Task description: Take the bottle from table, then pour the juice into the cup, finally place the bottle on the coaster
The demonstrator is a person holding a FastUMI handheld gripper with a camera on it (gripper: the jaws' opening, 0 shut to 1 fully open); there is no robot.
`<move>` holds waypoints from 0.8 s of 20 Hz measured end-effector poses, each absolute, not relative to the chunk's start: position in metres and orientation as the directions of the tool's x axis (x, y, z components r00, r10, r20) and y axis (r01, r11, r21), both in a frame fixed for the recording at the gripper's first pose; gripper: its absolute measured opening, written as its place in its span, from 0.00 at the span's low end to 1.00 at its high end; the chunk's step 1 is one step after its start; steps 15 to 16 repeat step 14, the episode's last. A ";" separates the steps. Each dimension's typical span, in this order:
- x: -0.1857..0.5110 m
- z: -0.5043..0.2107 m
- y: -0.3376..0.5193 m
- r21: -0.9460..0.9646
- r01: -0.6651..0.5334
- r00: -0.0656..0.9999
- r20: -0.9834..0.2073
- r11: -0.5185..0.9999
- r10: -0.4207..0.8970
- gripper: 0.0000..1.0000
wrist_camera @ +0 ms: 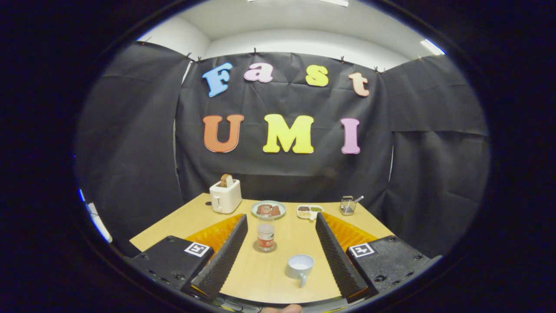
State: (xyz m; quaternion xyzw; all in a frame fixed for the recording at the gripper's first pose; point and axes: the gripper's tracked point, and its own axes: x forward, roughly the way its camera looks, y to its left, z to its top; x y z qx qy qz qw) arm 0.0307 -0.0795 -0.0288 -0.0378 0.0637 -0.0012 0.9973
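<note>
Wood-grain table (282,269) carries all task items. Bottle (266,234) stands upright on a round coaster (265,249), between the fingers and slightly nearer the left one. Cup (299,266) sits near it, closer to the gripper, handle toward the camera; pale inside, contents can't be told.

Gripper (281,224): fingers spread wide, holding nothing, both clear of bottle and cup.

Status: bottle already rests where the task ends. Scene fits two stages: bottle awaiting pickup, or bottle set back after pouring. Pics don't settle which, so no move is called.

Handling notes, whichever applies:
- Bottle is tall, narrow, part-filled; likely tips if nudged high. Any grip should be mid-body, fingers square to it.
- Cup lies close to the path in and out; right finger would pass just beside it. Keep clearance.

Surroundings, beyond the fingers at the table's far side: toaster (225,196) w/ bread, plate (268,209) of food, small tray (309,211), wire holder (347,205). All well apart from the bottle; no obstruction. Only the cup crowds the work area.
</note>
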 end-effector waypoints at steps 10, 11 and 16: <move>-0.014 0.028 -0.087 -0.056 0.016 1.000 -0.018 0.998 -0.017 1.00; -0.019 0.034 -0.088 -0.055 0.020 1.000 0.000 0.998 -0.020 1.00; -0.031 0.039 -0.091 -0.064 0.038 0.999 0.015 0.997 -0.037 1.00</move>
